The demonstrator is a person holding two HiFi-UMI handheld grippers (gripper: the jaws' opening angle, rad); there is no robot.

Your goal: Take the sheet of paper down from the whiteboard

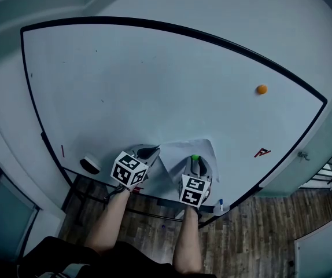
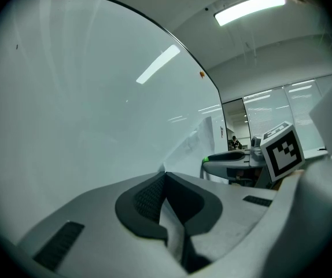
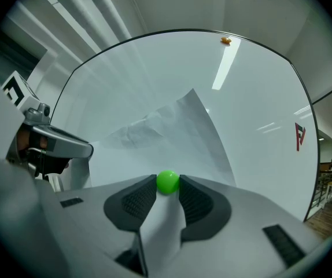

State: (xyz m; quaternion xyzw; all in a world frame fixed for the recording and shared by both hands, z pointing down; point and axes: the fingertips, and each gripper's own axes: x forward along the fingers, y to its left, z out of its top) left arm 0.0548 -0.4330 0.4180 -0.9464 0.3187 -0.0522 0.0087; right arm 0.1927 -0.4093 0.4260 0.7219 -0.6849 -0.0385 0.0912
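Sheet of paper (image 1: 180, 152) sits low on the whiteboard (image 1: 154, 80), close to the bottom edge and about midway along it. The sheet is white and creased, its upper right corner pointing up the board and its left side bowed off the surface. A green magnet (image 3: 167, 182), small and round, is on the sheet near its lower middle. The right gripper (image 1: 195, 161) points at the board, and its jaws are clamped on this magnet: in the right gripper view the ball sits at the tips of the two dark pads and touches both. The left gripper (image 2: 165, 178) is just beside it at the sheet's left edge. Its jaws are closed with the tips together, and a thin white strip of the sheet shows between the pads. Each gripper carries its marker cube at the back, and the person's two bare forearms (image 1: 111, 222) reach up to them from the bottom of the head view. Well up and to the right of the sheet, an orange magnet (image 1: 261, 89) is stuck on bare board. Lower down, near the right edge, there is a small red mark (image 1: 262, 153). An eraser (image 1: 89, 164) rests by the board's lower left edge. A small blue and white object (image 1: 220, 205), too small to identify, is at the bottom edge, right of the grippers. Below the board is a dark wood floor (image 1: 270, 225).
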